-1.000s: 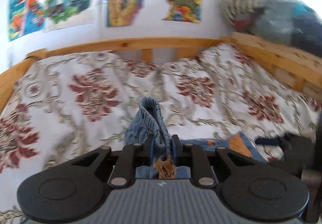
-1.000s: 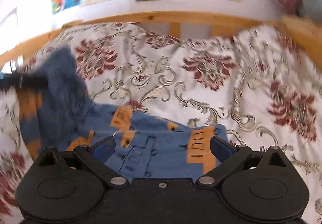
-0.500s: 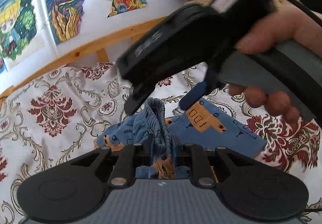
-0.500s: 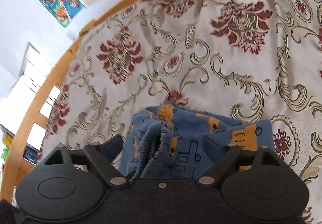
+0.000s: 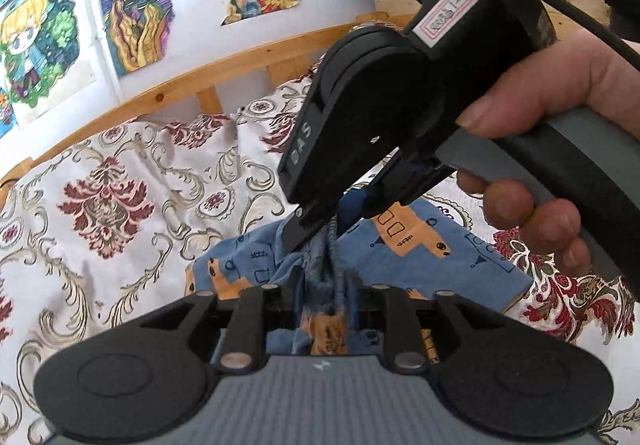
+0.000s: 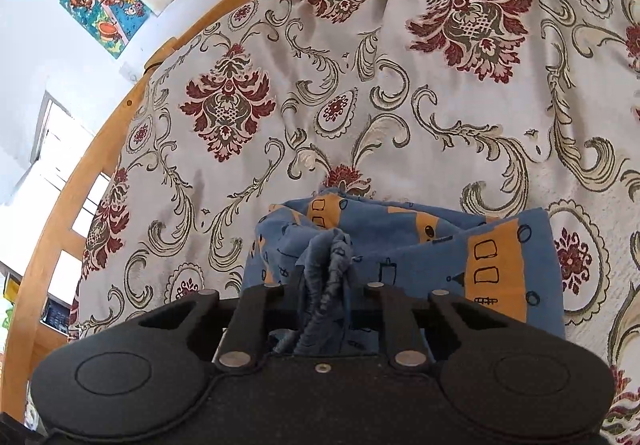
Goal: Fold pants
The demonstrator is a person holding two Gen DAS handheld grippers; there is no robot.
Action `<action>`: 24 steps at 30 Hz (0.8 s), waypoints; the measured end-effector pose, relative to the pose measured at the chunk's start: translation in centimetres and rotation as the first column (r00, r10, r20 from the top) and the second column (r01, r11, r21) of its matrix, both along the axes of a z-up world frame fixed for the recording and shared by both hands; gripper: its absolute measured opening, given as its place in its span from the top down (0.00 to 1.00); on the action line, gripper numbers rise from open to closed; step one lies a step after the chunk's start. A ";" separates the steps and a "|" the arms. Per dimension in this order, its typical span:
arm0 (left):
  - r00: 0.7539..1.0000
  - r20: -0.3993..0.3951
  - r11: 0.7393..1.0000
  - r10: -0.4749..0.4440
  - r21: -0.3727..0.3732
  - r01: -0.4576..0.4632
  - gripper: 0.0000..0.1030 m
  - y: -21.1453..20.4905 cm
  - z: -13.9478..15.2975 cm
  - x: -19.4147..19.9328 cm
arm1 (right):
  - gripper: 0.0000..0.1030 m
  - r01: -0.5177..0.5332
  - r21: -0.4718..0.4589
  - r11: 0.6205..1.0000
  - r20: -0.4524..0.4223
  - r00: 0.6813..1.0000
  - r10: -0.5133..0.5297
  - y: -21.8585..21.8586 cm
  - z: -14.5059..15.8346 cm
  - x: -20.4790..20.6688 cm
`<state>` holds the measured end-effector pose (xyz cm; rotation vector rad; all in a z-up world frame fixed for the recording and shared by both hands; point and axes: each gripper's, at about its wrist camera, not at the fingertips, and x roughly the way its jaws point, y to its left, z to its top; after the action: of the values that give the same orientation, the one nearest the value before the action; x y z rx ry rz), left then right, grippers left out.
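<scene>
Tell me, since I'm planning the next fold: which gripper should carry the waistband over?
Either, or both together. The left gripper and right gripper are each shut on the gathered waistband of the blue-and-orange printed pants, side by side on the floral bedspread.

soft matt cotton-like pants (image 6: pixel 424 245), woven brocade-look bedspread (image 6: pixel 360 93), smooth pale wood bed frame (image 6: pixel 80 181)
</scene>
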<state>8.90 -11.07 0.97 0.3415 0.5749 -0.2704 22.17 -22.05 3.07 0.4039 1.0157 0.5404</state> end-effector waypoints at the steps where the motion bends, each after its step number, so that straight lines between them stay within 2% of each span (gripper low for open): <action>1: 1.000 -0.007 1.000 0.006 -0.012 -0.007 0.67 0.1 0.0 -0.1 | 0.83 0.003 0.002 1.000 0.000 1.000 -0.003 -0.1 0.0 0.0; 3: 1.000 -0.015 1.000 0.024 -0.016 -0.025 0.61 0.2 -0.2 -0.3 | 0.84 0.008 0.016 1.000 -0.004 1.000 -0.008 -0.2 0.0 0.0; 5: 0.999 -0.024 0.999 0.032 -0.001 -0.032 0.60 0.1 -0.5 -0.4 | 0.84 0.013 0.031 0.999 -0.013 1.000 -0.012 -0.3 -0.1 0.0; 6: 0.999 -0.033 0.999 0.032 0.008 -0.031 0.64 0.0 -0.6 -0.3 | 0.84 0.013 0.035 0.999 -0.017 1.000 -0.013 -0.3 -0.1 -0.1; 7: 0.999 -0.041 1.000 0.030 0.008 -0.029 0.78 0.0 -0.7 -0.3 | 0.84 0.014 0.036 0.999 -0.017 1.000 -0.013 -0.4 -0.1 -0.1; 11: 0.999 -0.046 1.000 0.022 0.007 -0.022 0.82 -0.2 -0.4 -0.3 | 0.84 0.009 0.049 0.999 -0.018 1.000 -0.008 -0.7 0.0 0.0; 14: 0.998 -0.056 1.000 0.011 -0.016 -0.012 0.83 -0.3 0.4 -0.2 | 0.84 -0.008 0.059 0.998 -0.010 1.000 0.008 -1.2 0.4 0.1; 20: 0.992 -0.125 0.993 0.004 -0.116 -0.019 0.83 -0.3 2.1 1.1 | 0.84 -0.013 0.042 0.999 0.017 1.000 0.013 -2.8 1.4 0.3; 24: 0.990 -0.142 0.991 -0.010 -0.135 -0.010 0.83 -1.1 2.4 1.6 | 0.84 0.010 0.054 0.998 0.020 1.000 -0.011 -4.2 1.4 0.1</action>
<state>10.47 -12.15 3.41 0.1916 0.6930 -0.3340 22.31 -26.21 4.47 0.4506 0.9808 0.5629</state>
